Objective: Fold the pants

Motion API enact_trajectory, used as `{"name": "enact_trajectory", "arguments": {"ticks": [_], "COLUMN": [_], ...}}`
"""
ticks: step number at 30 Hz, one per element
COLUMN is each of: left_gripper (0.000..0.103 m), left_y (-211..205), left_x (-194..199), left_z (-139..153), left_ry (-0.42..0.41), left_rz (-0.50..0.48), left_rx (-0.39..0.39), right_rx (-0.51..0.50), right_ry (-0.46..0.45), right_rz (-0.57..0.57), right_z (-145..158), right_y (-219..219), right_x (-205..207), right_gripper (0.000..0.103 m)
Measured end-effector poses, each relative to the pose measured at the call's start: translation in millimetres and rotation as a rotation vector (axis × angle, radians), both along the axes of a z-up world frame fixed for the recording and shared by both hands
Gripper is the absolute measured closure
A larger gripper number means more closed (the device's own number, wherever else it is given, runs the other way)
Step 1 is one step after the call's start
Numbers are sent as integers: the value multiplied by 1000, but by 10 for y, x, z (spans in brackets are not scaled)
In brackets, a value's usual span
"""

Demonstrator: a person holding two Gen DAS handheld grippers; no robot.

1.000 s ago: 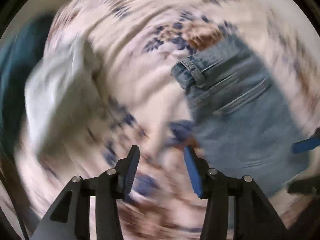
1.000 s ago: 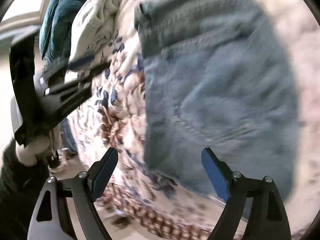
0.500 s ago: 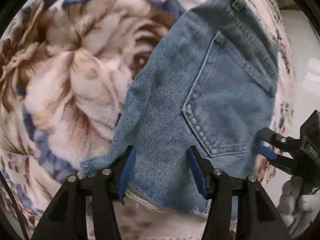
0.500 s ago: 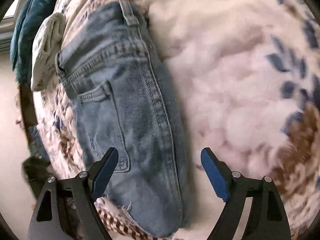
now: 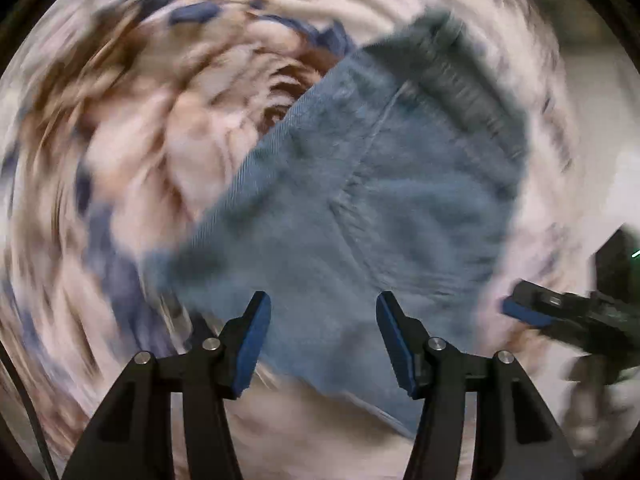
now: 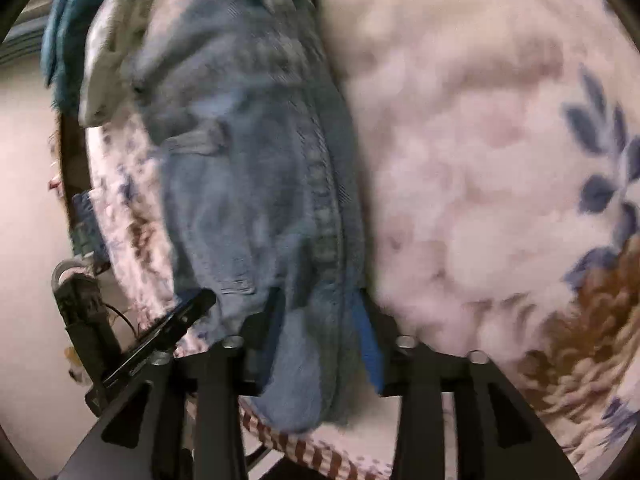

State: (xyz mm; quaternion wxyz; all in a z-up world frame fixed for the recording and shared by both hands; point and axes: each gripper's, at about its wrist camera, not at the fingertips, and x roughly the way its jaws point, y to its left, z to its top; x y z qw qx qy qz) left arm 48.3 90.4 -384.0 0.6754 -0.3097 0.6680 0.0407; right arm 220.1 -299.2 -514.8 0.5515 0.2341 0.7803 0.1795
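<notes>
Left wrist view: the picture is smeared by motion blur. The left tool [image 5: 323, 338] has its two black fingers with blue pads spread apart, nothing between them, poised over the near hem of the folded light-blue denim pants [image 5: 360, 208]. The pants lie on a fleecy cream blanket with brown and navy flowers [image 5: 132, 148], their back pocket facing up and the darker waistband toward the top right. At the right edge the right tool [image 5: 532, 316] shows as a black arm with one blue pad near the pants' right side; whether it touches the cloth cannot be told here.

Right wrist view: also blurred. The right tool [image 6: 320, 332] has its blue pads drawn in on the near end of the denim pants [image 6: 248, 168], with a thick fold of cloth pinched between them. The pants run away up the frame along the left edge of the floral blanket [image 6: 480, 168]. A pale cream folded cloth [image 6: 108, 56] and a teal plush cushion [image 6: 64, 20] lie beyond the waistband at the upper left. The left tool [image 6: 176, 320] appears as a black arm at the lower left, just beside the pants' edge.
</notes>
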Motion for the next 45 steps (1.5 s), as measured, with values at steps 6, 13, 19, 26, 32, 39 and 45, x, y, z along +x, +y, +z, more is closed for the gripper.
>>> {"name": "enact_trajectory", "arguments": {"ticks": [6, 13, 19, 26, 32, 39, 45], "left_gripper": [49, 48, 48, 48, 48, 48, 48], "left_y": [-615, -1443, -1460, -1291, -1139, -830, -867], "left_x": [-789, -789, -851, -912, -912, -988, -1102], "left_z": [102, -353, -693, -685, -559, -428, -465], "left_ry": [74, 24, 51, 19, 2, -37, -33], "left_rz": [469, 800, 965, 1002, 980, 857, 813], "left_rx": [-420, -686, -633, -616, -579, -457, -450], "right_rx": [30, -6, 11, 207, 138, 82, 64], "right_ry": [-99, -96, -103, -125, -157, -213, -150], "right_rz": [-17, -3, 83, 29, -88, -277, -221], "right_z": [364, 287, 49, -281, -378, 146, 56], "right_y": [-374, -530, -366, 47, -2, -633, -1007], "right_x": [273, 558, 699, 1128, 1193, 784, 572], "right_gripper": [34, 33, 33, 27, 62, 71, 46]}}
